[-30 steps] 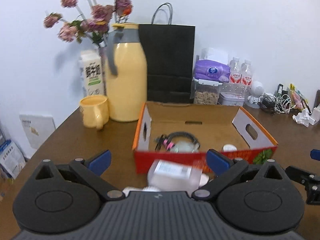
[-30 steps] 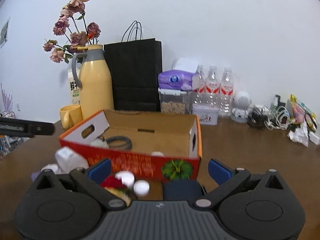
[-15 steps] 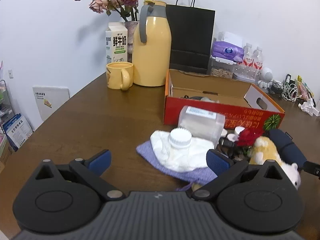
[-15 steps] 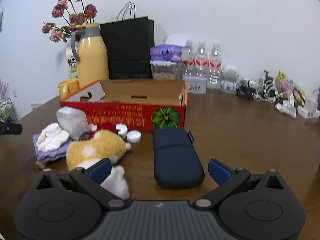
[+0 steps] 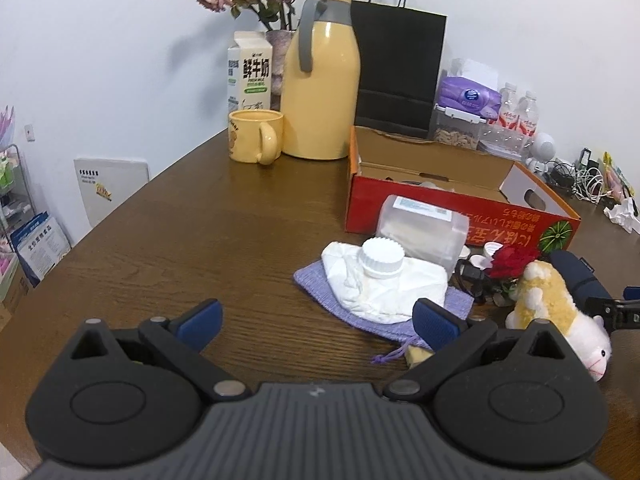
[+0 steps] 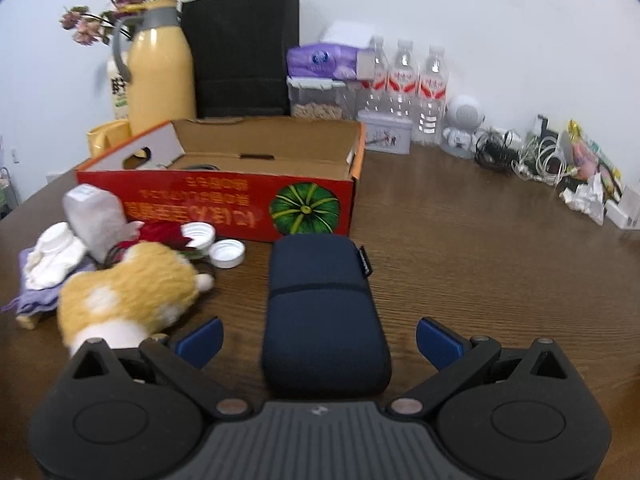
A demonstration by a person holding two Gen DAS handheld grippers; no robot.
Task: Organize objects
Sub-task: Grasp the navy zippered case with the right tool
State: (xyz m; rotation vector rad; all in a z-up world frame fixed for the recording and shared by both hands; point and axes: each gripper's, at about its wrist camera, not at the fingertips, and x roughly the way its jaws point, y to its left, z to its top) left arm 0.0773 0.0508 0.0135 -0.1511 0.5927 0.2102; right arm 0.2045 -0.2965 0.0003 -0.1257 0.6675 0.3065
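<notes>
- While our right gripper [image 6: 318,340] holds its jaws spread wide, the near end of the dark blue pouch [image 6: 322,304] lies between the fingertips, touching neither.
- Our left gripper [image 5: 316,320] is likewise spread, with only bare brown table [image 5: 192,248] between its tips.
- Just beside the pouch on its left we see the plush toy [image 6: 128,292]; past it lie two white caps [image 6: 227,253], a red flower [image 6: 164,234] and a clear tub [image 6: 98,216].
- Ahead of our left gripper a white cloth [image 5: 380,284] with a white lid [image 5: 380,258] on it rests on a purple knitted cloth [image 5: 316,280].
- Behind all of this stands the open red box [image 6: 224,204], a cable lying inside.
- Along the wall are a yellow jug [image 5: 320,96], mug [image 5: 254,136], milk carton [image 5: 250,72], black bag [image 5: 396,68], bottles [image 6: 404,92] and tangled cables [image 6: 532,156].
- Open table lies left of our left gripper up to the rounded edge, and right of the pouch.
</notes>
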